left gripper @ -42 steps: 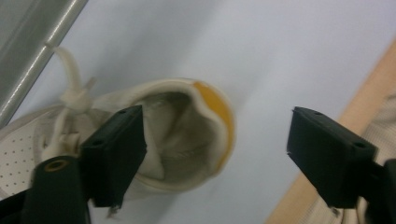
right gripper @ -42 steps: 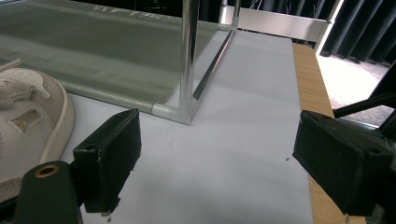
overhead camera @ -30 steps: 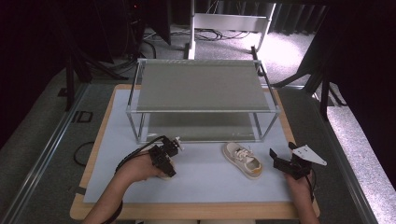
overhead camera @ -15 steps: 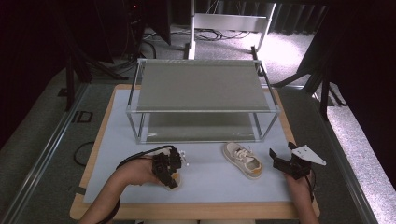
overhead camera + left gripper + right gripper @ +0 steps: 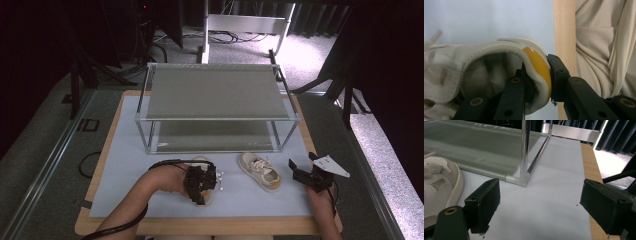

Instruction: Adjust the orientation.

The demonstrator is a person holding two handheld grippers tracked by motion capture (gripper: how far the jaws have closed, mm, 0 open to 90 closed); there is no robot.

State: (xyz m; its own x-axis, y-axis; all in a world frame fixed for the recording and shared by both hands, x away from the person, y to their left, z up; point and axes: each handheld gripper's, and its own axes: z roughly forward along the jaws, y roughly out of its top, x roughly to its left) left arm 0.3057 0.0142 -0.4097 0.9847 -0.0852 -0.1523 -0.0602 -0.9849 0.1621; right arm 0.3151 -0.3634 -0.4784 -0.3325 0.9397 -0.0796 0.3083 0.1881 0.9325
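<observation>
Overhead, a pale mat (image 5: 125, 175) covers the wooden table (image 5: 332, 220) under a metal rack (image 5: 215, 95).

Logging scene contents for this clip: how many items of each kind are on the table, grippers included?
Shoes: 2, one lying free on the mat, one clamped by its heel
Shelf racks: 1
Grippers: 2, left gripper, right gripper
Total: 5

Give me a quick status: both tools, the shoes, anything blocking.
Left tool shut on heel of near shoe. Right tool open, empty, beside second shoe. Shelf rack stands behind, nothing between.
</observation>
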